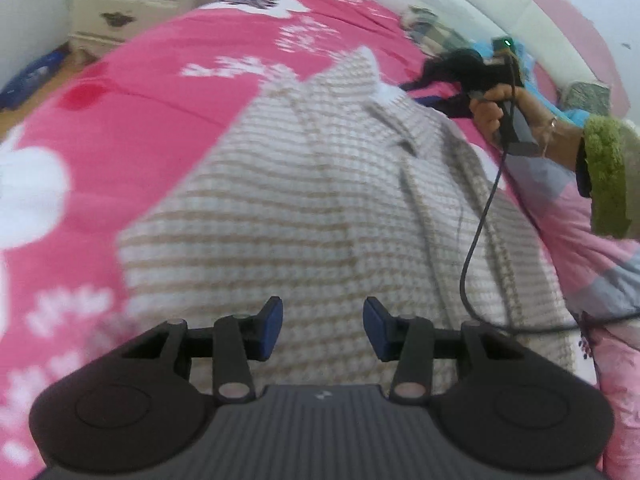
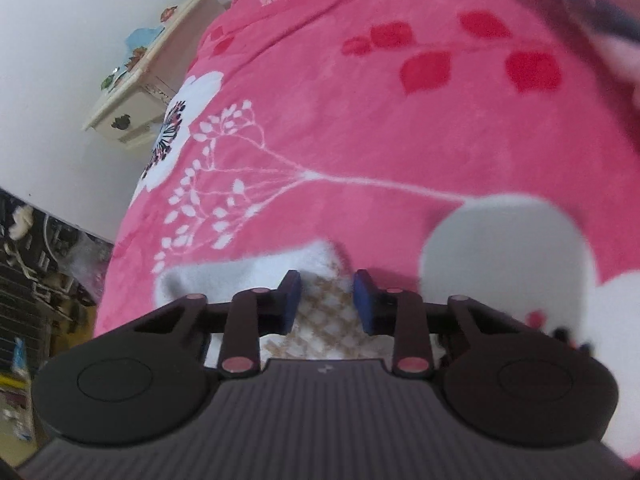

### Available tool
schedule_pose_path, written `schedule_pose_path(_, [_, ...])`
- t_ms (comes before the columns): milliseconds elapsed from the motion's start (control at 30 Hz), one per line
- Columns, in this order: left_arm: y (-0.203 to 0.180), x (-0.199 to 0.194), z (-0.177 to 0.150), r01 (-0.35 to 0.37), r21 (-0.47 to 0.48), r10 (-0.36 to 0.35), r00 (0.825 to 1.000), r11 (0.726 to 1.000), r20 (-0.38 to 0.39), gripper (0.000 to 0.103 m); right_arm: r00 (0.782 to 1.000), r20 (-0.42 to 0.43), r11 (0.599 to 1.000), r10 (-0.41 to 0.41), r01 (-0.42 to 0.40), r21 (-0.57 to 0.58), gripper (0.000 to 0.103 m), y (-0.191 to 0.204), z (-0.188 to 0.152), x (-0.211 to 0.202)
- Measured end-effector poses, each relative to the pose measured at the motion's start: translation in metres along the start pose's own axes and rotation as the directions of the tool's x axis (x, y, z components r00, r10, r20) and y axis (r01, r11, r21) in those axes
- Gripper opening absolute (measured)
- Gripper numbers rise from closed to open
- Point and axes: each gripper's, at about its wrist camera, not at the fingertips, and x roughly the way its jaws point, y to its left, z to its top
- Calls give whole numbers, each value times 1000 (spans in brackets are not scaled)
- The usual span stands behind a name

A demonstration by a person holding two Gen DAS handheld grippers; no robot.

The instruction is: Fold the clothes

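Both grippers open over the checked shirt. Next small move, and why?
Probably close the right gripper: its jaws stand open around a corner of the checked shirt on the pink blanket. The left gripper hovers open above the shirt, holding nothing.

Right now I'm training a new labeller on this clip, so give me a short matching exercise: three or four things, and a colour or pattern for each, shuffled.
Things:
1. shirt
2. blanket
3. sleeve cuff
4. claw pads

Looks:
a. green and fuzzy
b. blue
c. beige and white check
d. pink with white flowers

Pairs: 1-c, 2-d, 3-a, 4-b
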Motion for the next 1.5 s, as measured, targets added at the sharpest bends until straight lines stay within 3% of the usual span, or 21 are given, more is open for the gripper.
schedule_pose_path(100, [3, -11, 4, -25, -18, 25, 1000, 1000, -5, 46, 999, 15, 999, 36, -36, 28, 9, -1, -2, -2])
schedule_pose_path(233, [-6, -12, 21, -37, -18, 38, 999, 999, 23, 46, 992, 51, 992, 116, -119, 51, 7, -2, -7, -13])
schedule_pose_path(433, [-20, -7, 54, 9, -90, 1, 994, 996, 108, 46, 944, 103, 949, 312, -307, -65, 7, 10, -28, -65])
schedule_pose_path(700, [-47, 2, 116, 60, -46, -49, 977, 997, 207, 49, 911, 161, 901, 381, -326, -287, 7, 30, -84, -129])
schedule_pose_path(833, [-52, -2, 146, 107, -78, -82, 957, 991, 278, 51, 904, 158, 852, 398, -300, -430, 7, 39, -123, -157])
schedule_pose_path(967, [-52, 1, 177, 168, -163, -96, 920, 972, 380, 54, 924, 116, 750, 365, -218, -624, 7, 51, -172, -171])
schedule_pose_path(1000, [-55, 6, 183, 163, -165, -89, 918, 973, 386, 54, 930, 109, 715, 350, -190, -673, 7, 55, -184, -174])
schedule_pose_path(1133, [-77, 51, 188, 77, -71, -62, 979, 995, 195, 52, 956, 122, 553, 268, -49, -832, 7, 63, -230, -178])
schedule_pose_path(1200, [-87, 73, 170, 21, -12, -19, 995, 1000, 100, 49, 965, 139, 472, 222, 19, -882, 8, 63, -249, -178])
schedule_pose_path(1333, [-84, 92, 119, -6, 8, 5, 1000, 1000, 14, 49, 984, 106, 467, 141, 28, -884, 9, 49, -265, -177])
schedule_pose_path(1400, [-77, 94, 103, -8, 8, 8, 1000, 1000, 0, 49, 988, 77, 580, 135, -16, -815, 11, 39, -258, -184])
schedule_pose_path(1467, [-71, 92, 97, 6, -5, -6, 1000, 1000, 13, 49, 985, 44, 760, 169, -101, -642, 22, 22, -238, -191])
schedule_pose_path(1500, [-68, 90, 95, 13, -12, -13, 1000, 1000, 21, 49, 980, 32, 823, 196, -146, -549, 32, 14, -227, -190])
